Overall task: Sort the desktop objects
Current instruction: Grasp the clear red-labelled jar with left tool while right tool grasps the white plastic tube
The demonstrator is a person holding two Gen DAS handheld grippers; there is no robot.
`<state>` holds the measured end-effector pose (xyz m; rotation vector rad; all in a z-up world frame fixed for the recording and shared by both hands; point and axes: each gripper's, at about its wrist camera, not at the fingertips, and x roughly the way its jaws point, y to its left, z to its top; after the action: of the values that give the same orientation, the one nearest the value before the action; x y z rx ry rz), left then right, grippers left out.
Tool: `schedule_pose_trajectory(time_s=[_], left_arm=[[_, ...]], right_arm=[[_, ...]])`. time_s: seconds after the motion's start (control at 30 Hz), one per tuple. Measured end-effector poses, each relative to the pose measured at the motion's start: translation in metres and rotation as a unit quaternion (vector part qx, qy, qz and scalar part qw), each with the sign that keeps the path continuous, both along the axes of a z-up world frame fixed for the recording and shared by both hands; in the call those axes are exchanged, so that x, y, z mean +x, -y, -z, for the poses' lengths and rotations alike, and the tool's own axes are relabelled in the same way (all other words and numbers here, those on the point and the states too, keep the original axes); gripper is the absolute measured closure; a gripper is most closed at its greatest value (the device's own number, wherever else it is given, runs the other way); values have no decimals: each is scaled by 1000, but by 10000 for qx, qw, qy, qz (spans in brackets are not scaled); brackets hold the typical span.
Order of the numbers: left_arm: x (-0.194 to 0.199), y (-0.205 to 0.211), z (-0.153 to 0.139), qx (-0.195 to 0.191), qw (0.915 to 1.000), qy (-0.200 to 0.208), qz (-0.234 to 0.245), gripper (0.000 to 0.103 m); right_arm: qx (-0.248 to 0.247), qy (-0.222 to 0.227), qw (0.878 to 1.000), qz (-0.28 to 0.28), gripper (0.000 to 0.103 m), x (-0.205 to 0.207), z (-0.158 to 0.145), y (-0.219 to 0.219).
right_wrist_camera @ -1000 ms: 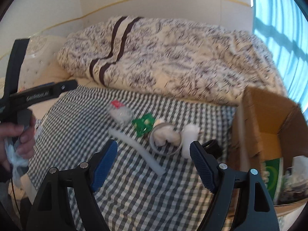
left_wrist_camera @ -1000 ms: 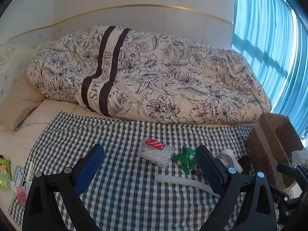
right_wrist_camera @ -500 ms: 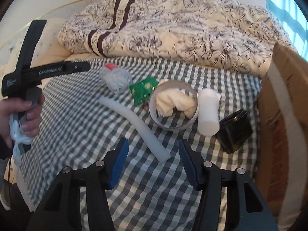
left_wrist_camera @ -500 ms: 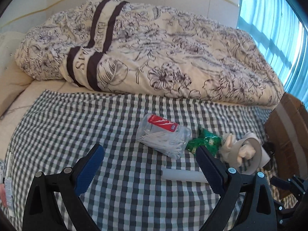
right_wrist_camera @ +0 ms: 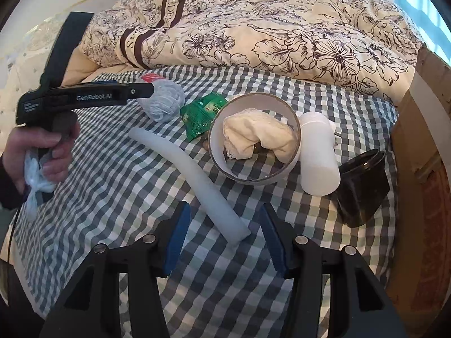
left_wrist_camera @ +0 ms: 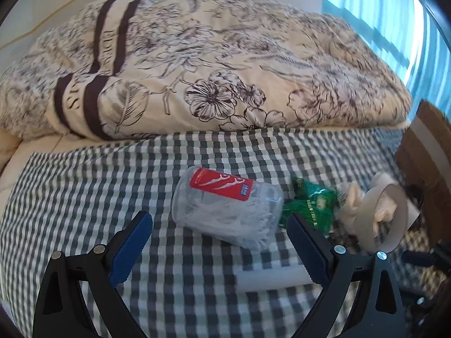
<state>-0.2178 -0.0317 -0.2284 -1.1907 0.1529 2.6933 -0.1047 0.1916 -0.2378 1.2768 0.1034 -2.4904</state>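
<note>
- The left tool (left_wrist_camera: 218,235) stands wide apart and empty, low over the checked cloth (left_wrist_camera: 84,186) spread on the bed, its blue pads (left_wrist_camera: 130,246) on either side of a clear plastic tub of floss picks (left_wrist_camera: 228,211) that lies on its side with a red label up.
- Just right of that tub, the left wrist view shows a green foil packet (left_wrist_camera: 310,205) and then a white ring (left_wrist_camera: 380,219) with a cream cloth (left_wrist_camera: 352,200) bunched in it; all of this is blurred at the edge.
- The right tool (right_wrist_camera: 222,232) is set narrower but not closed, holding nothing; the near end of a long white foam tube (right_wrist_camera: 183,166) lies between its pads (right_wrist_camera: 176,238), apart from both.
- Only the right wrist view shows the whole tube, curving away toward the floss tub (right_wrist_camera: 165,102).
- That view alone also shows a white plastic bottle (right_wrist_camera: 317,155) lying against the ring's (right_wrist_camera: 234,107) right side, and a black jar (right_wrist_camera: 363,186) tipped beside the bottle.
- It also catches a person's hand (right_wrist_camera: 42,155) gripping the handle of the left tool, with a crumpled pale bag under the fingers.
- A cardboard box (right_wrist_camera: 422,129) stands at the right edge of the cloth.
- A floral duvet (left_wrist_camera: 225,64) is heaped behind everything.
</note>
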Motion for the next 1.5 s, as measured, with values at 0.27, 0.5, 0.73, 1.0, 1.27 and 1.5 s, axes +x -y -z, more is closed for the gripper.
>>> schedule_pose_trajectory(time_s=[0.27, 0.5, 0.73, 1.0, 1.27, 1.5], left_arm=[[-23, -7, 15, 22, 9975, 137, 694, 3], [-34, -11, 35, -44, 9981, 418, 448, 4], [-19, -8, 27, -103, 9997, 144, 153, 8], [7, -3, -1, -39, 9999, -133, -52, 8], [43, 1, -34, 146, 9987, -432, -230, 8], [71, 6, -59, 280, 9973, -629, -265, 8]], right_arm=[[53, 131, 9999, -52, 59, -6, 9, 7], [221, 164, 9996, -113, 63, -5, 13, 14], [158, 190, 9997, -9, 84, -6, 11, 6], [89, 198, 9998, -50, 95, 5, 2, 11], [21, 134, 9999, -57, 97, 17, -12, 12], [-55, 31, 9999, 90, 69, 13, -6, 1]])
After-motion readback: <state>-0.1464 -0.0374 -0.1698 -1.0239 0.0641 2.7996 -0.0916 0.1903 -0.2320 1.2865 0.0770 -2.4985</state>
